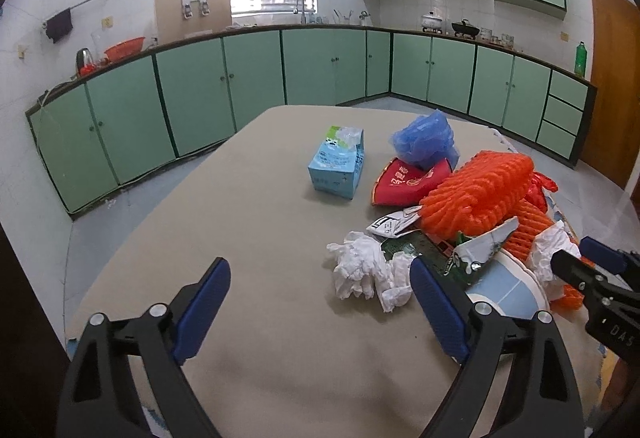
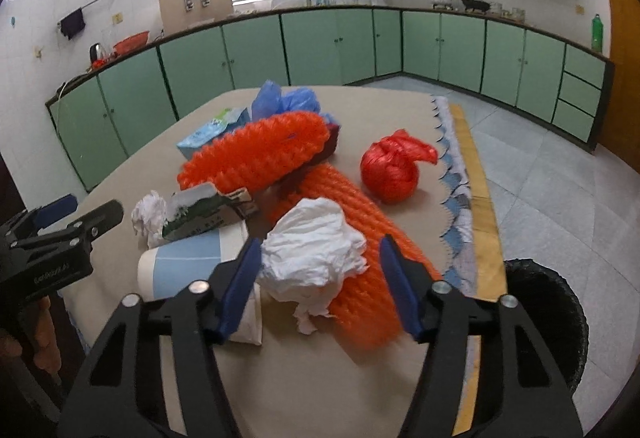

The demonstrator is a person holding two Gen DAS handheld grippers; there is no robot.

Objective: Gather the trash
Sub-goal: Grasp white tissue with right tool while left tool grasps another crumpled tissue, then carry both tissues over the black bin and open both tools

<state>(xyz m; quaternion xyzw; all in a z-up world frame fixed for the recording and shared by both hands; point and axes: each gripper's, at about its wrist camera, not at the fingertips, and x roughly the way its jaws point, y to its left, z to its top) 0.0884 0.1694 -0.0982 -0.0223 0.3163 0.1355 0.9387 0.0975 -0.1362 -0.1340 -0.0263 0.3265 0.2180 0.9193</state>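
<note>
honestly, the right gripper, jaws half-closed around the crumpled tissue but not pinching, might snag the orange netting underneath, while the left gripper hangs wide open, empty.

- The left wrist view looks forward and down along its own fingers from low over the near left part of the table, facing the window wall
- The right wrist view sits closer in, right over the crumpled white paper, table's right edge and black bin in sight
- Both share the orange netting, tissue box and green cabinets; each catches the other gripper at its edge
</note>
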